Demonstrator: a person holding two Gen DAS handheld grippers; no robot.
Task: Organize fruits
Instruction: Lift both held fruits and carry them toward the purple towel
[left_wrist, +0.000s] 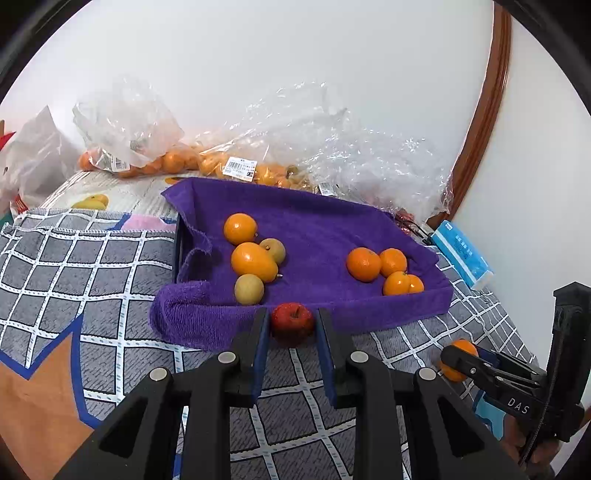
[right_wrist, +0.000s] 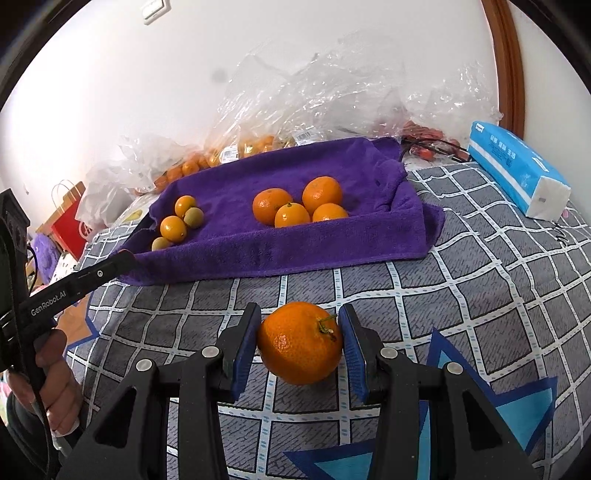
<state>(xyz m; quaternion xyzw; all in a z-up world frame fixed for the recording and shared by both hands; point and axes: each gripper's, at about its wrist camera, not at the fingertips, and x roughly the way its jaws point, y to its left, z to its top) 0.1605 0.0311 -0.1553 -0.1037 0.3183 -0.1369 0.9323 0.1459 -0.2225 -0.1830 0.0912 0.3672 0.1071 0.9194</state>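
- The left gripper (left_wrist: 291, 325) is clamped on a small red apple-like fruit (left_wrist: 292, 323), held just at the near edge of the purple towel (left_wrist: 317, 225) that lines a tray.
- The right gripper (right_wrist: 300, 341) is closed around a mandarin (right_wrist: 300, 343), nearer than the tray and over the grey checked cloth (right_wrist: 461, 295); whether the fruit is lifted or rests on the cloth cannot be told.
- On the towel the sorting looks well under way: the left group (left_wrist: 253, 258) mixes small orange fruits with two pale yellow-green ones, and the right group (left_wrist: 384, 267) is a cluster of four mandarins.
- Judging by these piles, the held mandarin probably belongs with the right group; the red fruit has no pile of its own yet.
- Much is likely left: the clear plastic bags (left_wrist: 236, 162) on the far side of the tray hold many more orange fruits.
- The tray itself is almost wholly hidden under the towel; only a dark edge shows at its left.
- Reddish things behind the tray's far right corner, under crumpled plastic, are too covered to name.
- A blue tissue pack (right_wrist: 517, 173) lies right of the tray.
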